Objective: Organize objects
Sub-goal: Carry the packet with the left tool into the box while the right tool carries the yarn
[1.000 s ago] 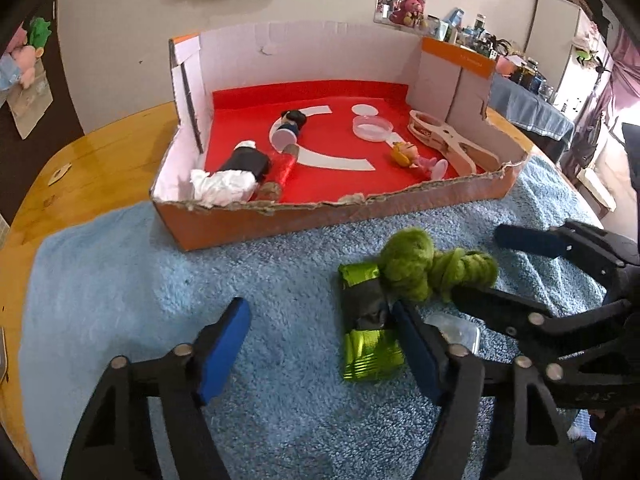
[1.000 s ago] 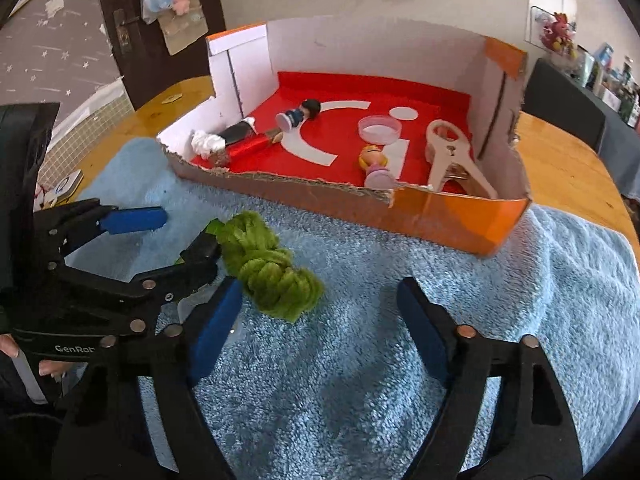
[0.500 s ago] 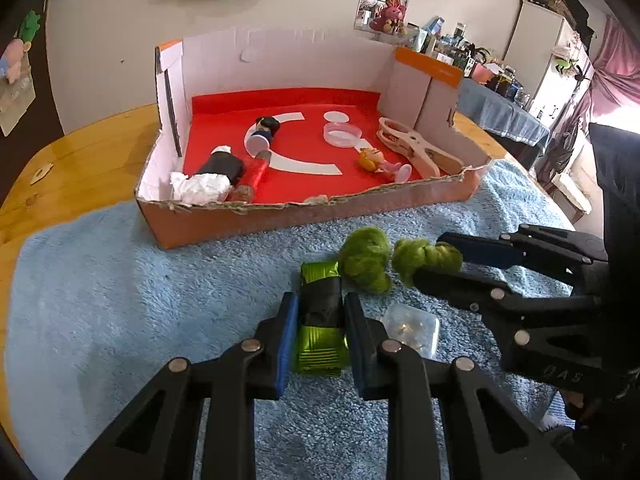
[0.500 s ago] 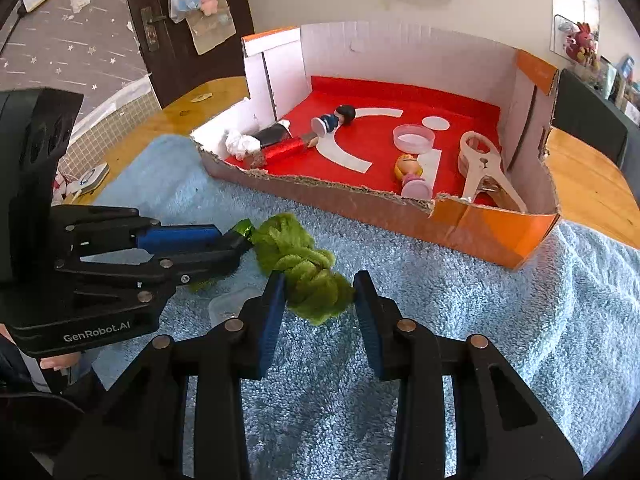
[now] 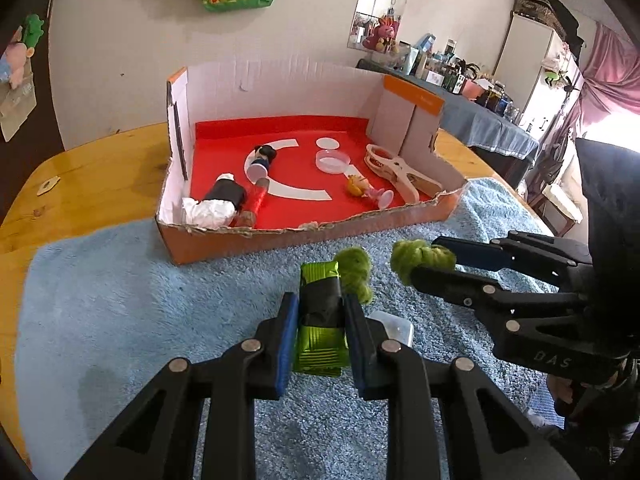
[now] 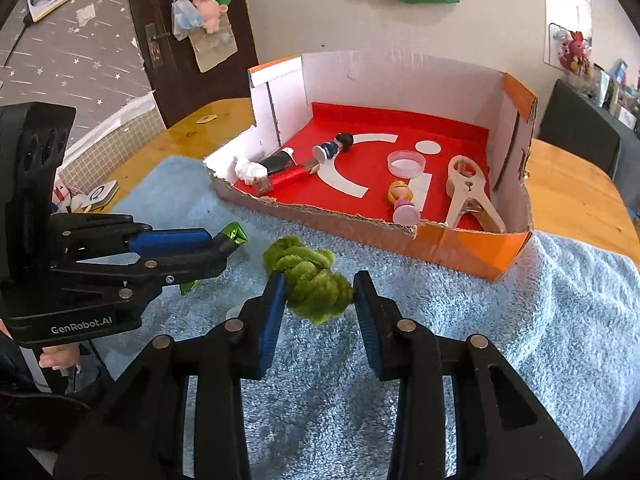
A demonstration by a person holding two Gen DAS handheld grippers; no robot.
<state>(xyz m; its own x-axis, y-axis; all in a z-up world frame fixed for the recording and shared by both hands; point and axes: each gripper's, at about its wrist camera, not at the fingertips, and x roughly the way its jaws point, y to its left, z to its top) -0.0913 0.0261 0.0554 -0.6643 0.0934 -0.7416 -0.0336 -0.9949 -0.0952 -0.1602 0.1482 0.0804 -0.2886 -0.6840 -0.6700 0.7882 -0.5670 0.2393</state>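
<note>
My left gripper [image 5: 320, 316] is shut on a shiny green and black foil packet [image 5: 320, 320] and holds it just above the blue towel [image 5: 120, 300]. My right gripper [image 6: 319, 292] is shut on a bundle of green fuzzy cord [image 6: 312, 280], also lifted off the towel; it also shows in the left wrist view [image 5: 420, 258]. An open cardboard box with a red floor [image 5: 304, 184] stands behind both, holding toy figures [image 5: 262, 158], a red tube [image 5: 256, 204], a clear round lid [image 5: 332, 160] and a wooden clip [image 5: 396, 172].
A small clear plastic box [image 5: 394, 326] lies on the towel under the grippers. The towel covers a wooden table [image 5: 88, 176]. A dark door [image 6: 184, 40] and a wall stand behind. A second table with clutter [image 5: 480, 120] is at the far right.
Both grippers closed from wide open: the left on the foil packet, the right on the green cord. Both then rose a little with their loads.
</note>
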